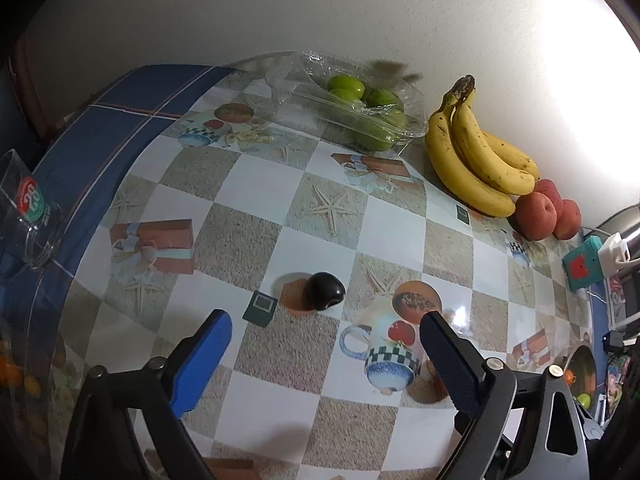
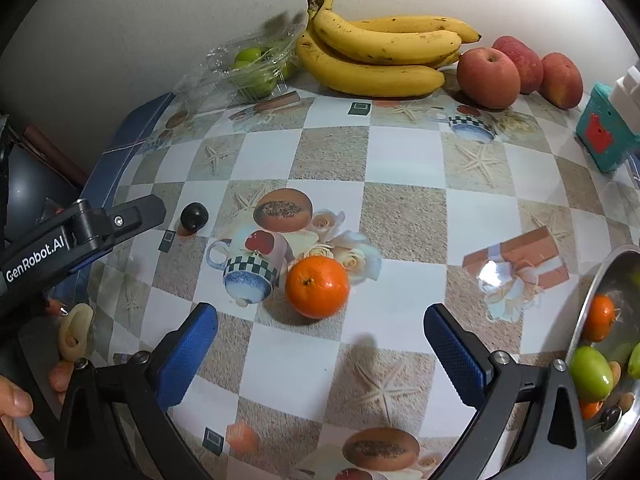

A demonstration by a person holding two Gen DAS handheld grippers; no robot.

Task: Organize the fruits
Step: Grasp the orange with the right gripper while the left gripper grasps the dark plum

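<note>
Right wrist view: right gripper point(image 2: 320, 344) jaws wide, empty, orange point(image 2: 317, 287) on tablecloth point(image 2: 404, 216) just ahead between fingers. Likely firm, round, rolls; grip across its middle. Left gripper point(image 1: 326, 338) wide, empty, dark plum point(image 1: 325, 291) ahead; small, smooth, probably slippery.

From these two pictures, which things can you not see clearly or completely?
- Metal bowl: right wrist view, cut off by the right edge; its full contents cannot be counted.
- Green fruits: left wrist view, crinkled clear plastic container blurs them; number unclear.
- Glass: left wrist view, cut by the left edge.
- Small dark fruit: both views, kind cannot be told.
</note>
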